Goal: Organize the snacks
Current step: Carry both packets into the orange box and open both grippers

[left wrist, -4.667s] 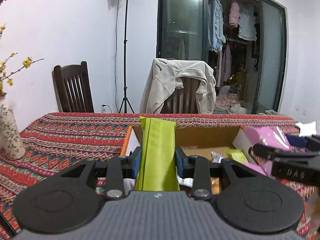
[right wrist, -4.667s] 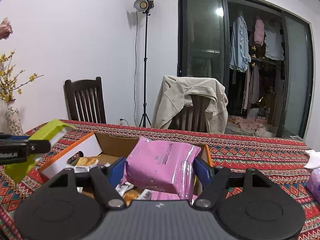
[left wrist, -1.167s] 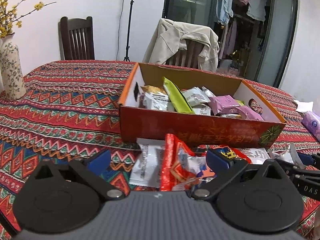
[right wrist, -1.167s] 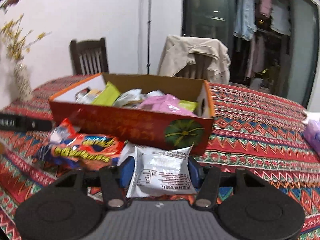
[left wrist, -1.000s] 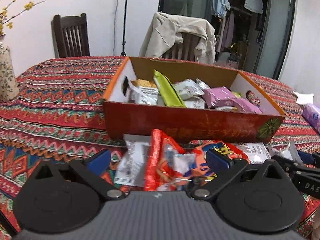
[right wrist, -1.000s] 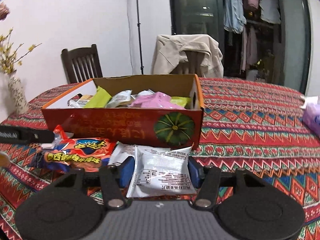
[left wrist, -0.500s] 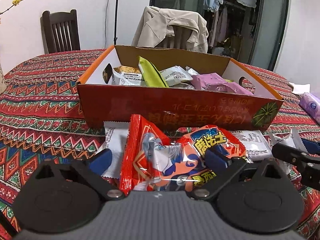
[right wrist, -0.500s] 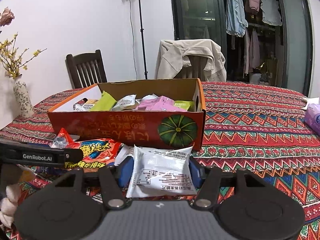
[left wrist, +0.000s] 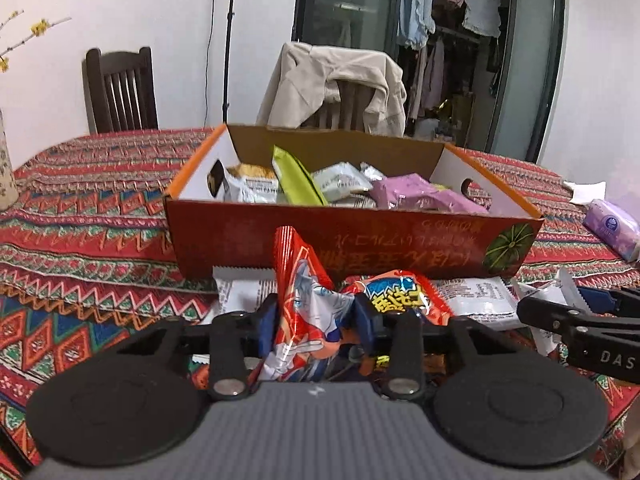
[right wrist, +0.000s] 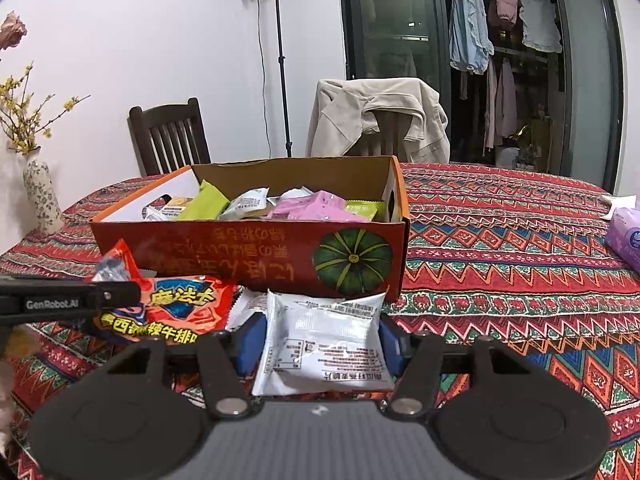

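Left gripper (left wrist: pixel 316 318) now clamped on red snack bag (left wrist: pixel 308 312), prev. open.

L gripper closing on red pkt; both pkts now off the box.

L gripper (left wrist: pixel 316 320), jaws wide apart 0.5 s ago, is now pinching the red snack packet (left wrist: pixel 308 304), crumpling it upright betw. the pads. 4.7 s ago it was gripping the green packet (left wrist: pixel 296 180), R gripper (right wrist: pixel 320 340) the pink packet (right wrist: pixel 308 206); both are now lying in the cardboard box (left wrist: pixel 352 240). R is now clamping a white packet (right wrist: pixel 320 348) in front of the box.
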Action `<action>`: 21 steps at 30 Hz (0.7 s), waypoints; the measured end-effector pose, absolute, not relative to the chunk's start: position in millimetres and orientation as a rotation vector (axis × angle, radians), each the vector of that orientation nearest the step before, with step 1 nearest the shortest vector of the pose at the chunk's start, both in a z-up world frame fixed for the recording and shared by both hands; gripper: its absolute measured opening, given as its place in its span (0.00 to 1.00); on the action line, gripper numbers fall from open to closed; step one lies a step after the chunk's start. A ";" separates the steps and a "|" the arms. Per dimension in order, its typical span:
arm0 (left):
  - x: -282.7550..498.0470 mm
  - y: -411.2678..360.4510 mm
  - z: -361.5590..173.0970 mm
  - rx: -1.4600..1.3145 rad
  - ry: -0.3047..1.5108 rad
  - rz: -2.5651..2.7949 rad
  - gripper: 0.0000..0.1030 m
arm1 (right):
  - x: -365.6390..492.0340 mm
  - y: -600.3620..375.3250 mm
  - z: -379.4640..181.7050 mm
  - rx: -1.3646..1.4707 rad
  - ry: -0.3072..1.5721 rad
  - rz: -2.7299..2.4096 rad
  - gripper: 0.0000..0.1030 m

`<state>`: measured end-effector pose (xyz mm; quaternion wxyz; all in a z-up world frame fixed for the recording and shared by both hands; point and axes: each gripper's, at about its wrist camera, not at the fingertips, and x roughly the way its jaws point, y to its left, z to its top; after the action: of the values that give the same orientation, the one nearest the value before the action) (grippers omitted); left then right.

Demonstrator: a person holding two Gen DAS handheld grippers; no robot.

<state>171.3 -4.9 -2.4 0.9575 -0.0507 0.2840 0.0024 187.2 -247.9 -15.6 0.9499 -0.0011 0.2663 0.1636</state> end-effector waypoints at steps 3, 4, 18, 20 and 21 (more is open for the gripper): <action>165.8 -2.7 2.9 -0.112 0.560 0.002 0.36 | 186.3 -249.1 -15.1 0.006 0.532 0.340 0.57; 163.6 -2.1 4.3 -0.114 0.555 0.000 0.36 | 186.1 -249.2 -14.8 0.007 0.529 0.342 0.57; 143.1 8.1 39.5 -0.120 0.453 -0.013 0.36 | 176.1 -240.3 6.4 -0.023 0.460 0.365 0.57; 144.2 10.6 46.2 -0.121 0.438 -0.010 0.36 | 175.5 -238.1 11.6 -0.030 0.449 0.366 0.57; 145.4 11.7 49.6 -0.119 0.430 -0.010 0.36 | 176.1 -236.7 14.7 -0.034 0.443 0.367 0.57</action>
<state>145.4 11.7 49.6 0.9752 -0.0592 0.2131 -0.0051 176.1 -236.7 14.7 0.9588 -0.0167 0.2184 0.1809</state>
